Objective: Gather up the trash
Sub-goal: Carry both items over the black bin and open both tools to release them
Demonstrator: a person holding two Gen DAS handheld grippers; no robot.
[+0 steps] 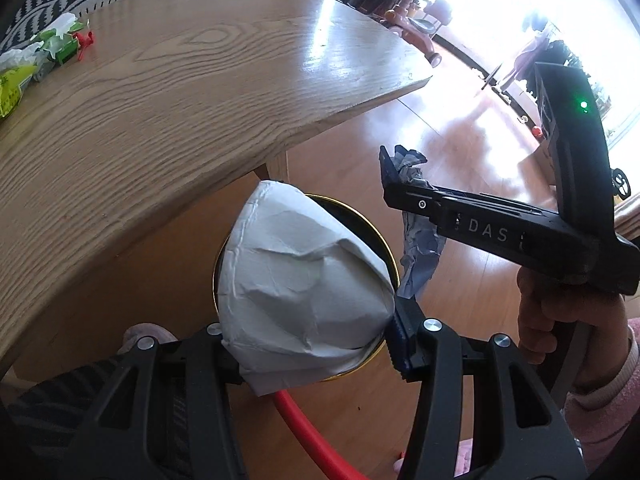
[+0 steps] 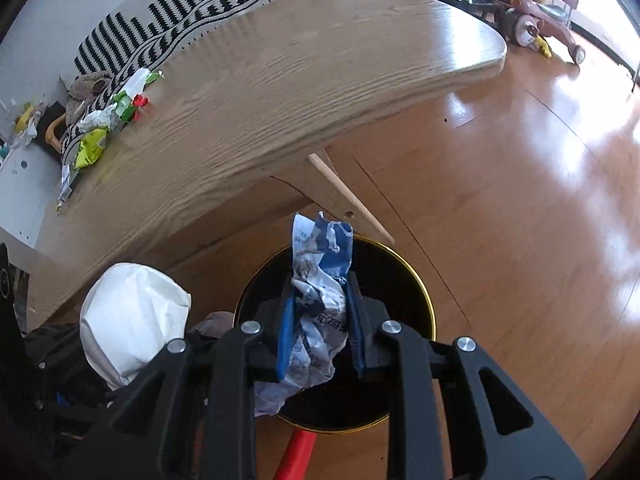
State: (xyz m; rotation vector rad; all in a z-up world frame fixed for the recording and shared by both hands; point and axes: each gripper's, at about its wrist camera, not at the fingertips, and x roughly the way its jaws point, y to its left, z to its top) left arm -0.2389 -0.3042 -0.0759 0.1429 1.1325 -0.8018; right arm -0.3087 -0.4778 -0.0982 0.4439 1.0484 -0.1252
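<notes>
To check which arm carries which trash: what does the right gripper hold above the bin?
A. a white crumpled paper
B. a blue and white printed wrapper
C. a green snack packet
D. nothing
B: in the right wrist view, the right gripper is clamped on the blue and white wrapper over the black bin.

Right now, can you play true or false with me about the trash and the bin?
1. The left gripper squeezes a white crumpled paper. True.
2. The right gripper is empty. False: it pinches a blue and white wrapper.
3. The trash bin is black with a gold rim. True.
4. The bin stands on the wooden table. False: it stands on the floor beside the table.
5. The table holds no more trash. False: green and white wrappers lie near its far edge.
</notes>
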